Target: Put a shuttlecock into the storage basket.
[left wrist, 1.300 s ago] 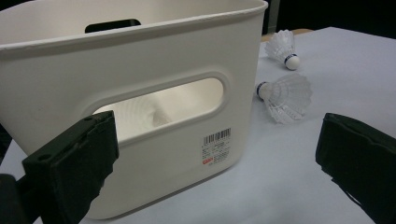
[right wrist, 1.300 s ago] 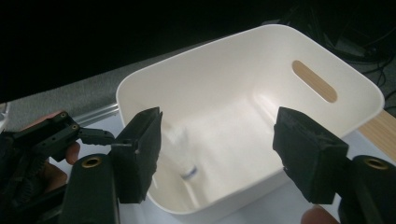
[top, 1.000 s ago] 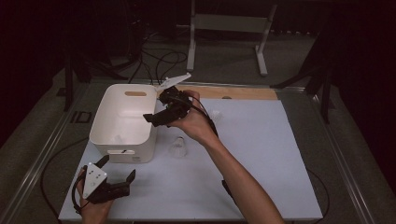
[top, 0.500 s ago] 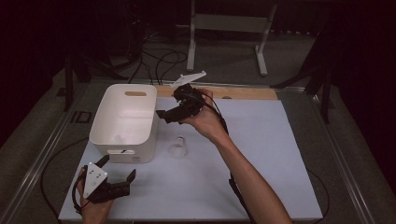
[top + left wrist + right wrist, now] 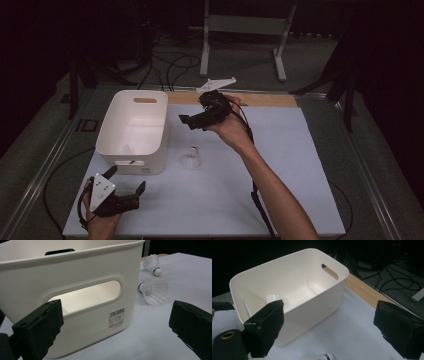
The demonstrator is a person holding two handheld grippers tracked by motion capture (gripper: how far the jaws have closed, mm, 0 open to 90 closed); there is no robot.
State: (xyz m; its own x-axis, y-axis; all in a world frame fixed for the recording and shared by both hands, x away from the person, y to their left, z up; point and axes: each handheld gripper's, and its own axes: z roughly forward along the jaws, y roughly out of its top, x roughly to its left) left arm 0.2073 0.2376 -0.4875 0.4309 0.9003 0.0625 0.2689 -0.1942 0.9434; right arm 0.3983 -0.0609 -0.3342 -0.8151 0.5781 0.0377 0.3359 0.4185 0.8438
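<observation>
Nearest the camera in the high view, the left gripper [image 5: 129,193] sits at about 7 o'clock on the white table [image 5: 300,175], jaws spread wide with nothing between them, parked just in front of the white bin [image 5: 132,131]. In its own view the bin's near handle slot is right ahead, and two shuttlecocks lie off at 2 o'clock.

Next out, the shuttlecock [image 5: 190,157] lies on its side just right of the bin, feathers spreading toward the person, cork pointing away.

Farther back, the right gripper [image 5: 192,120] hangs in the air at roughly 12 o'clock from that shuttlecock, jaws wide and empty, pointing left toward the bin. It's clearly the nearer hand, so I'd guess it drops toward 6 o'clock and grabs across the cork end. One shuttlecock [image 5: 272,298] already lies inside the bin.

Versus a second ago: the right gripper has pulled back from over the bin's rim, rightward and up. The left hasn't budged.
</observation>
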